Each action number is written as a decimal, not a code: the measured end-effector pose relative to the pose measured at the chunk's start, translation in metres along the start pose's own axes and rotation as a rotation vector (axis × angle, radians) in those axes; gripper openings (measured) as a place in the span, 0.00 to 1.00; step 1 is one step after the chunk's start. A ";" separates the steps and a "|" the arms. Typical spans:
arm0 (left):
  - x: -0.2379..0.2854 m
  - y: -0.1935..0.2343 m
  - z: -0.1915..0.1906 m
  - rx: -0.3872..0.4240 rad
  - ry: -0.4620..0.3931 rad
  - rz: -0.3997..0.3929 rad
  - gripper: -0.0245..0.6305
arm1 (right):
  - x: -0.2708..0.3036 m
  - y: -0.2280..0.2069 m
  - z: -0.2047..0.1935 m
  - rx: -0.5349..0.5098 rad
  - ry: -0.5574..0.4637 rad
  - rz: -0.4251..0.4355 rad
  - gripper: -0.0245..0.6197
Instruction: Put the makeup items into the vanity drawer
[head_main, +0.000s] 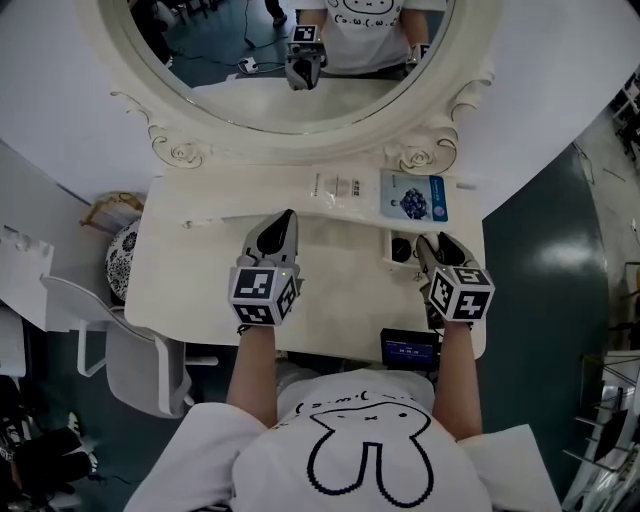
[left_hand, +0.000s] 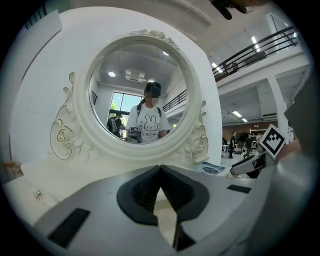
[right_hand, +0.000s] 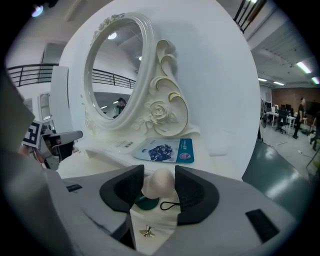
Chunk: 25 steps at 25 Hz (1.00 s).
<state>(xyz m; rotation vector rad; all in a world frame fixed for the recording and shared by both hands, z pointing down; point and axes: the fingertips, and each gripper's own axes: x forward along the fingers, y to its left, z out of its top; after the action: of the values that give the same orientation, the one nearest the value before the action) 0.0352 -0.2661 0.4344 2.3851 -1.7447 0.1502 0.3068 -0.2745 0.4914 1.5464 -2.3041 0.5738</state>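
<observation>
Right hand-held gripper (head_main: 430, 247) open over the drawer (head_main: 389, 252) at the right of the worktop (head_main: 200, 270), the beige sponge (right_hand: 159, 182) seemingly loose between its jaws; left hand-held gripper (left_hand: 160, 169) closed, empty; sponge looks light, soft, springy; the flat mask packet (head_main: 414, 196), far right, looks slippery, best pinched by an edge.

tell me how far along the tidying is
Done: a green disc and black hair tie lie in the drawer. In hand: a beige sponge between the jaws of the open right tool, over it. To go: blue sachet, white packet and thin stick on the tabletop.
</observation>
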 end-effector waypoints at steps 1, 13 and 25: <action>0.000 0.000 -0.002 0.003 0.006 0.001 0.07 | 0.002 -0.001 -0.002 -0.006 0.002 -0.009 0.34; -0.009 0.008 -0.006 0.018 0.030 0.031 0.07 | -0.005 0.006 0.021 -0.008 -0.122 0.035 0.03; -0.018 -0.007 -0.008 0.012 0.011 0.018 0.07 | -0.022 0.011 0.035 -0.039 -0.167 0.077 0.03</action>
<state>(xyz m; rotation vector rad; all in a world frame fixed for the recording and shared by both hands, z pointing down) 0.0370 -0.2457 0.4380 2.3731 -1.7665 0.1766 0.3035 -0.2702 0.4491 1.5466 -2.4926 0.4300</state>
